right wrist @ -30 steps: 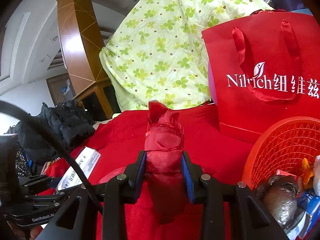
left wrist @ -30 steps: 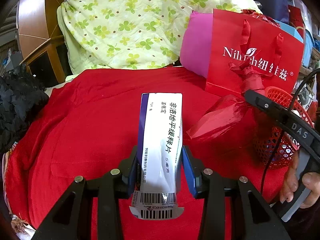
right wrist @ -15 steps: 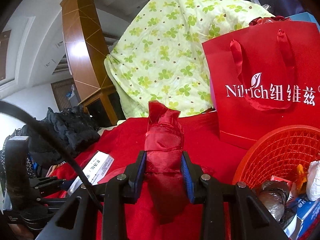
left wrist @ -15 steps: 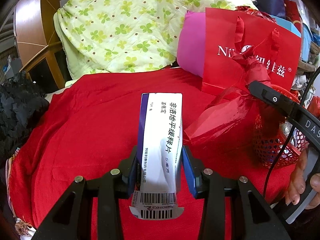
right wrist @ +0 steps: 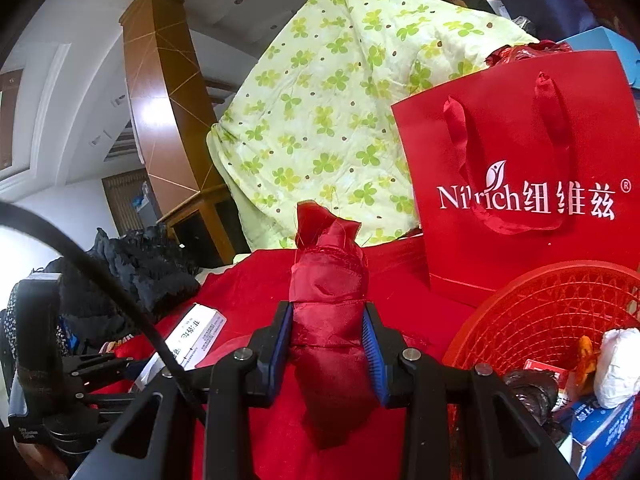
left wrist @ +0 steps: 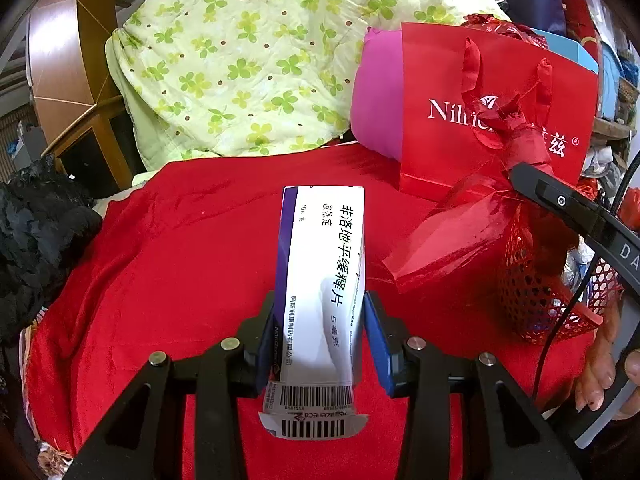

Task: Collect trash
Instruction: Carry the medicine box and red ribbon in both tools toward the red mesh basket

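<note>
A red cloth (left wrist: 168,240) covers the surface, with a red Nilrich gift bag (right wrist: 520,168) standing at its far side and a red mesh basket (right wrist: 532,312) (already holding wrappers and cartons) in front of it. The right gripper (right wrist: 328,352) is clamped on a crumpled red fabric bag (right wrist: 328,288) beside the basket. The left gripper (left wrist: 320,332) is clamped on a white medicine box (left wrist: 324,280) above the cloth.
</note>
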{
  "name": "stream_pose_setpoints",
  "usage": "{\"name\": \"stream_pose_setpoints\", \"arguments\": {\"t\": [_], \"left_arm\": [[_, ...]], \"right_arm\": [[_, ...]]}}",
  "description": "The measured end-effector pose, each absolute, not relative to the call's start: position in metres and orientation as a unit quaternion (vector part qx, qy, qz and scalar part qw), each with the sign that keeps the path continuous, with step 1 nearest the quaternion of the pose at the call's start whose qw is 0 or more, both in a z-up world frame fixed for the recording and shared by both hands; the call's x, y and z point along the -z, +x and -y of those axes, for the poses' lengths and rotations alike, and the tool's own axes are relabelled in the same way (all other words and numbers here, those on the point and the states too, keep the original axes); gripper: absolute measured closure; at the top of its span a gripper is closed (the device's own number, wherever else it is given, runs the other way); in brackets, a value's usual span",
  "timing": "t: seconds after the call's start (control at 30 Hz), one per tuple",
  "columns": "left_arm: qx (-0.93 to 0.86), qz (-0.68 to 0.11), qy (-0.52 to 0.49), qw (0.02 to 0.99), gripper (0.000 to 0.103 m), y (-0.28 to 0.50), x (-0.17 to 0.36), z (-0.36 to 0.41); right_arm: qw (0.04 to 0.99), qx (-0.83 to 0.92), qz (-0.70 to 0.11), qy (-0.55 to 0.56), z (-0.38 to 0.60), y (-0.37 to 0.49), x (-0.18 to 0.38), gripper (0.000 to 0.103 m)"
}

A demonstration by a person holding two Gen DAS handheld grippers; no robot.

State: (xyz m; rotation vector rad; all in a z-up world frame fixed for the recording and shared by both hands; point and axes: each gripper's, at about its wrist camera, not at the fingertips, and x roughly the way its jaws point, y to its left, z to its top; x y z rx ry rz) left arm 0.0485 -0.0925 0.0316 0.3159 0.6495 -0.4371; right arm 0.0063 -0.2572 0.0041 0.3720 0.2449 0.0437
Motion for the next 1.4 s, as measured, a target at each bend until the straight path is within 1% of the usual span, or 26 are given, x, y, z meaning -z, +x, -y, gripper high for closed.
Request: {"name": "stream_pose_setpoints", "arguments": {"t": [0.33, 1.4], "left_arm": [[0.221, -0.298, 0.167, 0.914, 0.059, 0.040, -0.043, 0.111], [0.255, -0.282, 0.192, 0.905, 0.059, 0.025, -0.051, 0.164]], "right_arm": [[0.975, -0.013, -0.108, 0.195, 0.270, -0.005, -0.007, 0.066], [0.967, 0.040, -0.068, 0.241, 0.324, -0.049, -0.008, 0.066]]}}
